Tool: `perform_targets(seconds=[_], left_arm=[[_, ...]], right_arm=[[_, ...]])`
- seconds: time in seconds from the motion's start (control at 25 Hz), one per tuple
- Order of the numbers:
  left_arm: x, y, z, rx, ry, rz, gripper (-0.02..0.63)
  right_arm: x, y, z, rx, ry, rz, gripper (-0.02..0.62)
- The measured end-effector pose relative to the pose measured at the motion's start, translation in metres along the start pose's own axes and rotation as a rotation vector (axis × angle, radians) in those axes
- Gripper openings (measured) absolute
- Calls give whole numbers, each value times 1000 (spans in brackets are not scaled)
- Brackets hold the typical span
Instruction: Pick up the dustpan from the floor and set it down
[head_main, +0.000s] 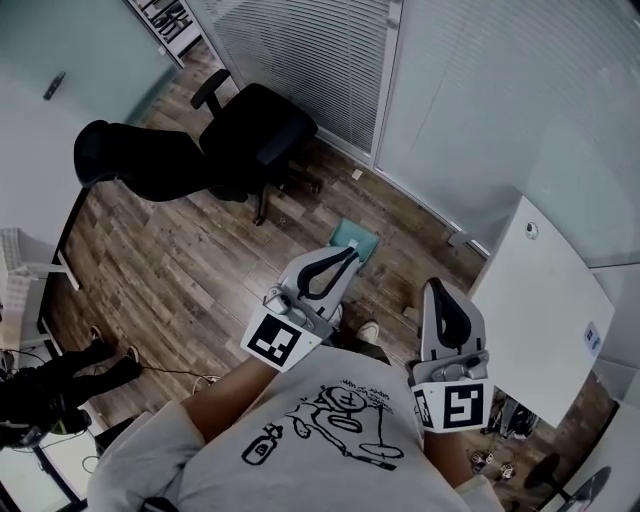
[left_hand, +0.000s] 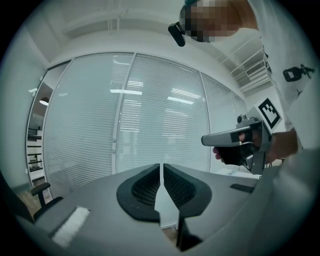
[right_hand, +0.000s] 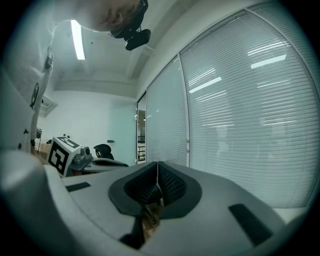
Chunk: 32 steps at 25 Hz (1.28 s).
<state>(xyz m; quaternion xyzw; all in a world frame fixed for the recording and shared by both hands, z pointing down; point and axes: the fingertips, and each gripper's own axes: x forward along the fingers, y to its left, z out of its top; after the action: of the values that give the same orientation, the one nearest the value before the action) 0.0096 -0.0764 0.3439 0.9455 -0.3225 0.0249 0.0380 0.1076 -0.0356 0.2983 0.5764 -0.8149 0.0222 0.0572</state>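
The left hand-held gripper (head_main: 348, 254) is held with its jaws pressed together and nothing between them. The right hand-held gripper (head_main: 438, 290) is likewise closed and empty. The teal dustpan (head_main: 362, 237) is seen lying on the wooden floor (head_main: 200, 270), at 12 o'clock of the left tips.

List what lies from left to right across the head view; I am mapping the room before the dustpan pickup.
Black office chair → teal dustpan → right gripper → white table. The left gripper overlaps the dustpan, so it is left out.
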Motion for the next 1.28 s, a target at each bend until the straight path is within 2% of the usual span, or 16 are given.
perform_targets(seconds=[0.24,0.36,0.6,0.72,1.28], left_arm=[[-5,11,-22,-14,32,11,5],[-6,17,-36,5,51,23,11],[-14,34,-68,23,69,79,20],[-18,43,-92,34,107,93,41],[-37,60,-187,52,293,115,64]], right_arm=[[5,7,-3,-1,11,9,6],[6,9,-2,-3,12,12,6],[10,11,-2,-8,14,11,6],[11,11,-2,-9,13,9,6],[12,14,-7,-11,26,3,6]])
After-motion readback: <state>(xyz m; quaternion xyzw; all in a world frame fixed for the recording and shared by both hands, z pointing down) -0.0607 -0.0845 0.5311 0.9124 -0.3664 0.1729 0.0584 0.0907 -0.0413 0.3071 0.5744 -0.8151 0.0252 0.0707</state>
